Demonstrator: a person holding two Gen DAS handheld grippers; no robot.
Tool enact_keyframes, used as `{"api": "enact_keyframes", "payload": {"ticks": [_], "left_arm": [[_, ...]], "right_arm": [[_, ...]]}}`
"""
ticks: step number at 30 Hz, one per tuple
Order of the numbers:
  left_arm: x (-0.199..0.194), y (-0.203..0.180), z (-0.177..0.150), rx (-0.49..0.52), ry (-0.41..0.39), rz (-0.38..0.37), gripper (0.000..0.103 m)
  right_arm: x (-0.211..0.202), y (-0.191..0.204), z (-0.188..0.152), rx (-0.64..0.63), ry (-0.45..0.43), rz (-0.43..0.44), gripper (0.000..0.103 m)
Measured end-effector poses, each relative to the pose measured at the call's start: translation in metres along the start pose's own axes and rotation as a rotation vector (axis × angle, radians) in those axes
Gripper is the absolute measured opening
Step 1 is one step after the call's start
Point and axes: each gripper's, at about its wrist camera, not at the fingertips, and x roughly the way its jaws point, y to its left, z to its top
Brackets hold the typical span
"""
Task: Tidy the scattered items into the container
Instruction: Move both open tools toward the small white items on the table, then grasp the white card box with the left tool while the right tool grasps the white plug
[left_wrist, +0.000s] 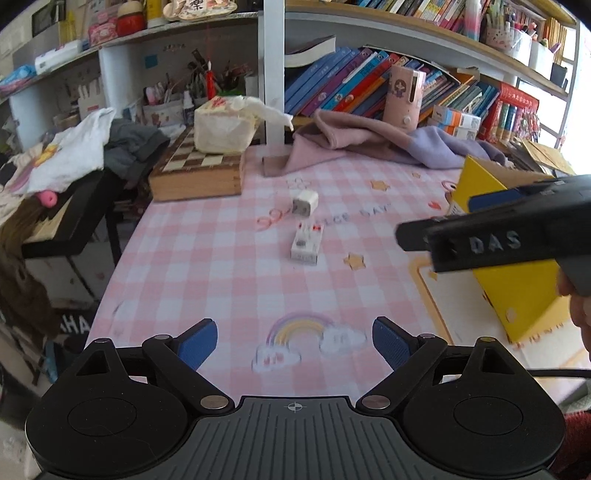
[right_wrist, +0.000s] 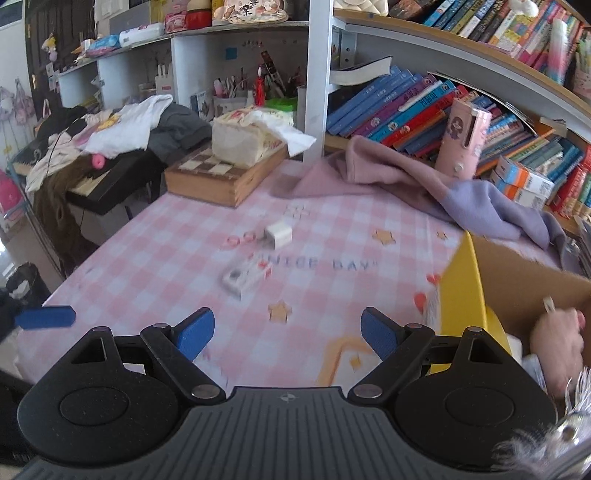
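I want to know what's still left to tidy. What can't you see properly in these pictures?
- Inside of the yellow box: right wrist view, its wall and a hand hide the contents.
- Small flat box: blurred there, its print unreadable.
- White charger: too small for detail in either view.
- Yellow box in the left wrist view: partly behind the right gripper.

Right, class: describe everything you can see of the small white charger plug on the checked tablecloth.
The charger plug is a small white cube, plastic by its look, with rounded edges. It lies tipped on the pink checked tablecloth, its greyish pronged face towards the cameras. Just nearer stands a flat white box, apart from it. Nothing grips or touches it; its prongs are too blurred to count.
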Motion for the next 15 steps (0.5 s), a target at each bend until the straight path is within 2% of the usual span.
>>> {"api": "enact_keyframes", "payload": {"ticks": [10,15], "left_arm": [[0.071,-0.005,0.034,0.029,-0.009,-0.036,0.078],[0.111,-0.007,0.048,0.030,0.027,-0.042,0.061]], "right_arm": [[0.072,-0.008,0.050,-0.051,0.015,0.053,0.083],[0.109,-0.013,0.068,-0.060,0.048,0.070,0.075]]}}
